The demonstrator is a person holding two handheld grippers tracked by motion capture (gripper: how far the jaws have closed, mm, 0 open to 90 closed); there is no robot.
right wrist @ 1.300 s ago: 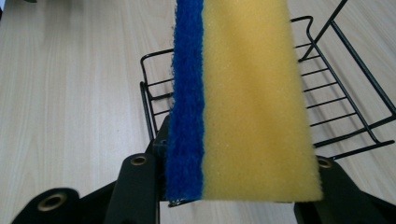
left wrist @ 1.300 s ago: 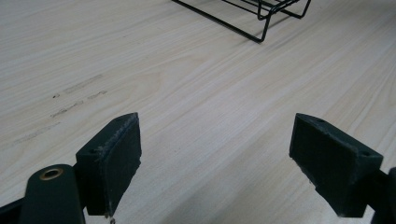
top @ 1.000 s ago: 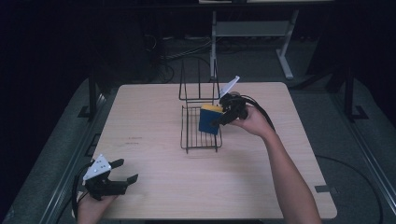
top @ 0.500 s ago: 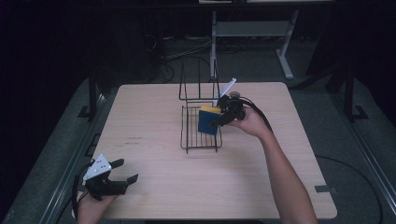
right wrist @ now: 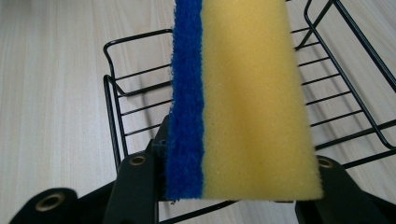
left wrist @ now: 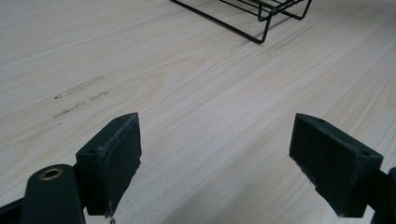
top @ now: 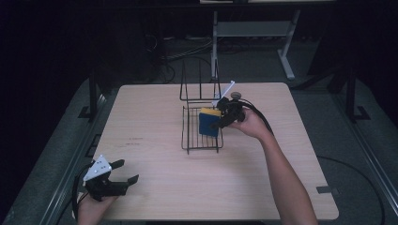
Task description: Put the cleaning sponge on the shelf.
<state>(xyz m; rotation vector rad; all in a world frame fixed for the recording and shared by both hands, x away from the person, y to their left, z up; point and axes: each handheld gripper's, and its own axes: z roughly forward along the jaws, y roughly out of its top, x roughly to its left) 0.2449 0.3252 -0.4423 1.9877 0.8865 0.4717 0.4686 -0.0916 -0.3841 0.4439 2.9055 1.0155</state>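
Looking from the high view: right tool (top: pixel 220 123) grips the sponge (top: pixel 209 122) just above the wire rack (top: pixel 202 138). Left gripper view: left tool (left wrist: pixel 215 163) gapes wide over bare desk (left wrist: pixel 187 93). Right gripper view: sponge's long axis runs away from the jaws, rack directly beneath.

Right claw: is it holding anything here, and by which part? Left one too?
The right claw clamps the sponge across its blue and yellow faces at its near end, over the wire rack. The left claw is open, holding nothing.

Pale wood-grain table (top: pixel 159 108), black wire rack (top: pixel 202 136) standing near its middle, faint scuff marks (left wrist: pixel 70 93) on the surface
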